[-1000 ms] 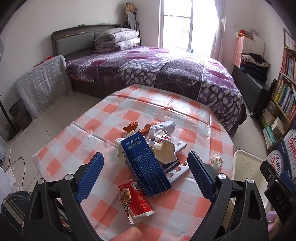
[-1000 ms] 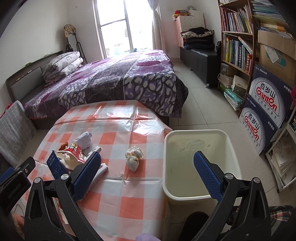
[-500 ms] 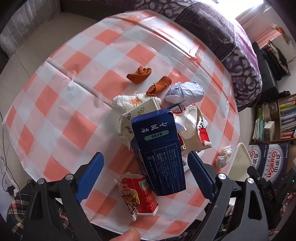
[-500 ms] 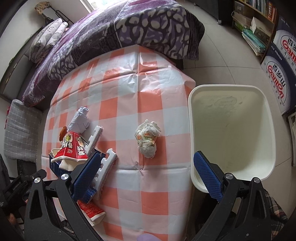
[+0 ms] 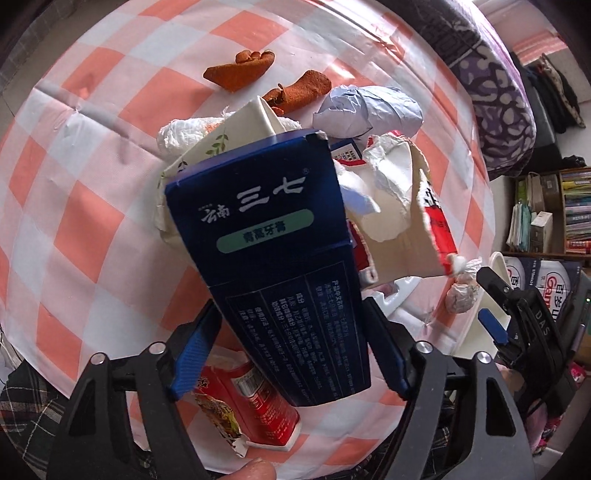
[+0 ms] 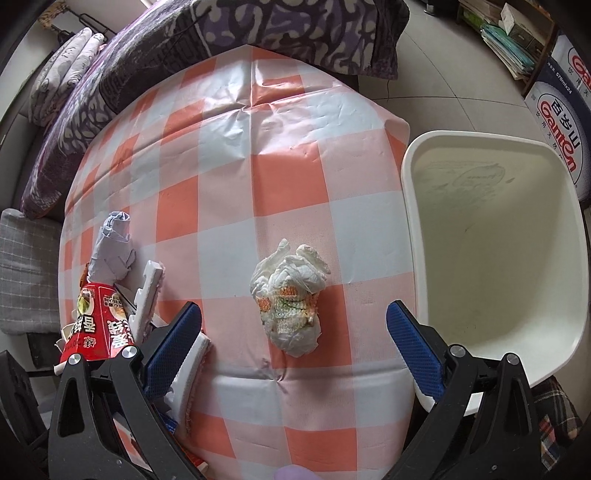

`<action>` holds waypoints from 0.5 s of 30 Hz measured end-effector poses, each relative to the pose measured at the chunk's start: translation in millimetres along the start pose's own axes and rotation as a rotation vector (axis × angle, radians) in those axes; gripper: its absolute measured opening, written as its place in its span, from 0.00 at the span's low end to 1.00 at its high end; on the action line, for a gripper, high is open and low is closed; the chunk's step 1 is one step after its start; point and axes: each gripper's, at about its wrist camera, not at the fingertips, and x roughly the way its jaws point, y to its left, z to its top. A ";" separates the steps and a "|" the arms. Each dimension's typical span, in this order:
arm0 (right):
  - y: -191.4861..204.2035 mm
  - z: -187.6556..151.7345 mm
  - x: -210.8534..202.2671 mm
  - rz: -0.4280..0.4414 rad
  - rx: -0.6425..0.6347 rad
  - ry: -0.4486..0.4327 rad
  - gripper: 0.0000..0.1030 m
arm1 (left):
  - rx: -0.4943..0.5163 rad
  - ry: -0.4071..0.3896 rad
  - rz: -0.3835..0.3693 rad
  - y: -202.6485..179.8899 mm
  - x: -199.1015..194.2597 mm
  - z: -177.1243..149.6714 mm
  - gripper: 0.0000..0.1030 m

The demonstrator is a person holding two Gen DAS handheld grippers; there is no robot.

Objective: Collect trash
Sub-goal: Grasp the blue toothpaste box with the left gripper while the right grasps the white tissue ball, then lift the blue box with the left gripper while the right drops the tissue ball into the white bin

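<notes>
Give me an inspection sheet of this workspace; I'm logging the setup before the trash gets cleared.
Surface: orange-and-white checked tablecloth, creased.
Job's things: dark blue cardboard toothpaste box atop a heap; crumpled white tissue wad lying apart; empty cream plastic bin beside the table.
Clutter: orange peel pieces, pale blue crumpled paper, red snack carton, white toothed plastic strip.
Grippers: left tool closing, box between its fingers; right tool open above the wad.
Cables: nothing seen.
Surroundings: purple patterned bedspread, bookshelf.
</notes>
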 end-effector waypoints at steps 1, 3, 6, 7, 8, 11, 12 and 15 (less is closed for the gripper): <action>1.0 0.3 3.4 -0.004 -0.001 0.007 0.93 | 0.003 -0.005 -0.004 3.0 -2.4 -0.5 0.66; 2.8 0.4 9.0 -0.018 -0.011 0.013 0.87 | 0.019 -0.032 0.000 8.4 -9.1 -1.2 0.62; 13.2 -1.1 13.8 -0.038 -0.069 0.026 0.55 | 0.035 -0.082 0.008 18.2 -22.0 -2.6 0.60; 16.6 -2.0 14.1 -0.044 -0.087 0.024 0.48 | 0.031 -0.094 -0.001 22.2 -26.1 -2.8 0.60; 19.6 -2.7 13.5 -0.056 -0.104 0.016 0.36 | 0.023 -0.104 -0.013 26.5 -29.9 -2.2 0.60; 27.1 -3.2 6.7 -0.060 -0.138 -0.030 0.29 | -0.005 -0.135 -0.039 34.2 -40.6 2.8 0.59; 29.5 -3.1 3.0 -0.057 -0.150 -0.048 0.29 | -0.013 -0.151 -0.044 37.7 -45.3 4.3 0.59; 34.7 -3.1 -11.4 -0.020 -0.177 -0.110 0.29 | -0.024 -0.212 -0.056 46.8 -61.5 5.1 0.59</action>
